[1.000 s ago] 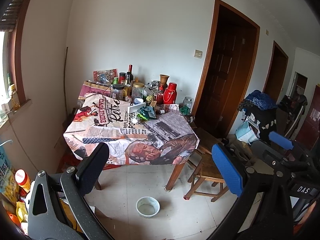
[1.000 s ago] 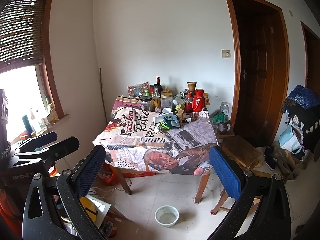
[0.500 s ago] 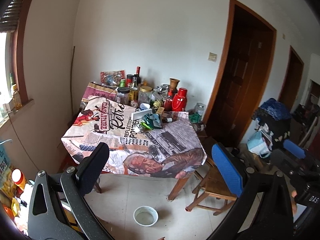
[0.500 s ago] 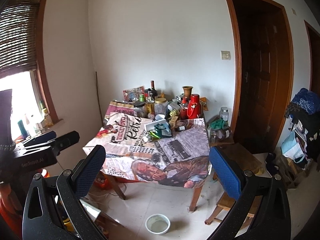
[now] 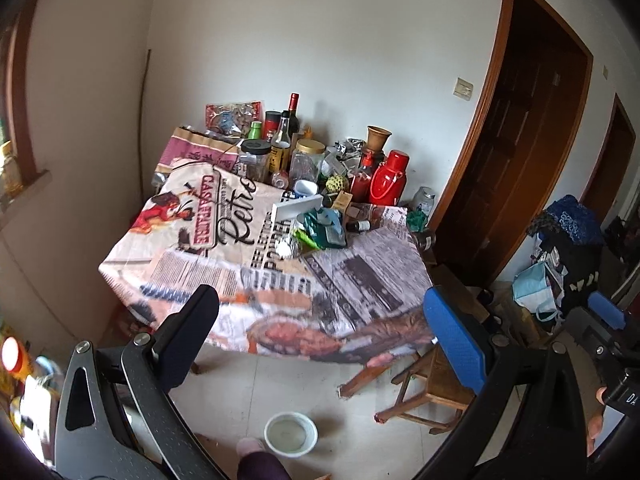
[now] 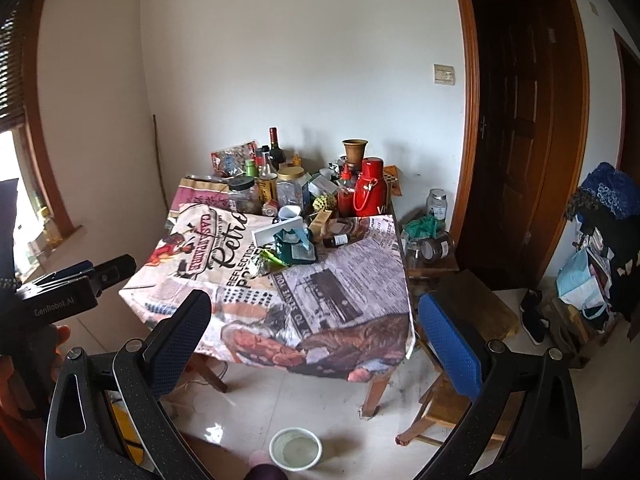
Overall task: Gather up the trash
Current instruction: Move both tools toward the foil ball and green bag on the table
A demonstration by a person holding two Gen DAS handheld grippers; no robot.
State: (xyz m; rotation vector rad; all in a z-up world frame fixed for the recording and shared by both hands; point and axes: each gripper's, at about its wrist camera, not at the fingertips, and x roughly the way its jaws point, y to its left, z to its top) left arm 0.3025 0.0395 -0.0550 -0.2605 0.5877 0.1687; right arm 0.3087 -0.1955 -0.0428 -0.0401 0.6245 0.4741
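Note:
A table [image 5: 208, 280] [image 6: 360, 304] under a printed newspaper-pattern cloth stands ahead by the wall. Near its middle lie green and teal crumpled wrappers [image 5: 322, 230] [image 6: 294, 246] and a small silvery crumpled piece [image 5: 286, 248] [image 6: 260, 268]. My left gripper [image 5: 320, 344] is open and empty, held well short of the table's near edge. My right gripper [image 6: 316, 340] is open too, with nothing between its fingers. In the right wrist view the left gripper's body [image 6: 72, 292] shows at the left edge.
Bottles, jars and a red thermos [image 5: 388, 178] [image 6: 370, 194] crowd the table's far side. A white bowl [image 5: 290, 434] [image 6: 295, 449] sits on the tiled floor in front. A wooden stool [image 5: 436, 384] stands at the table's right corner, before a dark door [image 6: 516, 128].
Both grippers have moved closer to the table, which now fills more of each view. Both stay open and empty.

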